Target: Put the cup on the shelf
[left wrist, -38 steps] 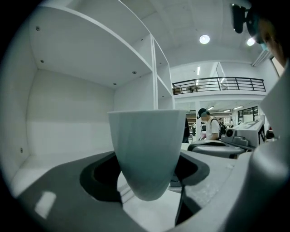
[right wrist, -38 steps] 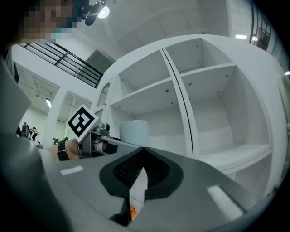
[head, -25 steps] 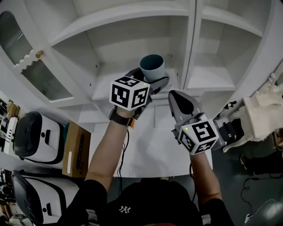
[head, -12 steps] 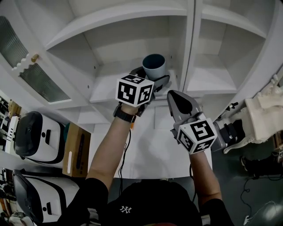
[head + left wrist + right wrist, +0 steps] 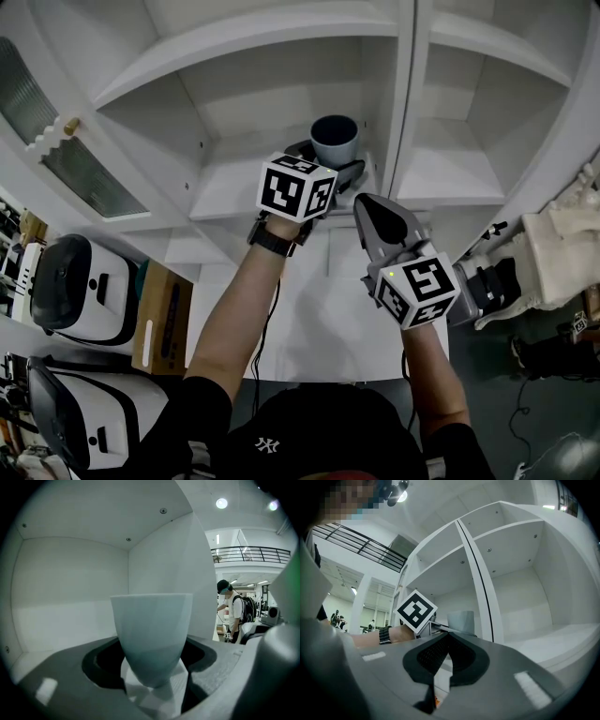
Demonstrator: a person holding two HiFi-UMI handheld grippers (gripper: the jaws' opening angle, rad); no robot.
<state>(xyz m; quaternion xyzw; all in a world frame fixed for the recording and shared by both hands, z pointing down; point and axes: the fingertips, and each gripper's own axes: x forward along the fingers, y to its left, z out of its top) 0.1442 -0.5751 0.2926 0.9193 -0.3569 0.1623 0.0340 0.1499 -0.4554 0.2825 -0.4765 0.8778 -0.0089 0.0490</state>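
While the left gripper (image 5: 330,172) clamps its jaws round the foot of the pale blue cup (image 5: 335,141), holding it upright inside the white shelf (image 5: 225,183) compartment, the right gripper (image 5: 367,204) hangs just beside it at four o'clock, jaws pressed together on nothing.

Grey grippers (image 5: 330,172) (image 5: 365,202), b&w marker cubes (image 5: 296,188) (image 5: 417,289), blk watch (image 5: 272,241), blk cap (image 5: 281,427).
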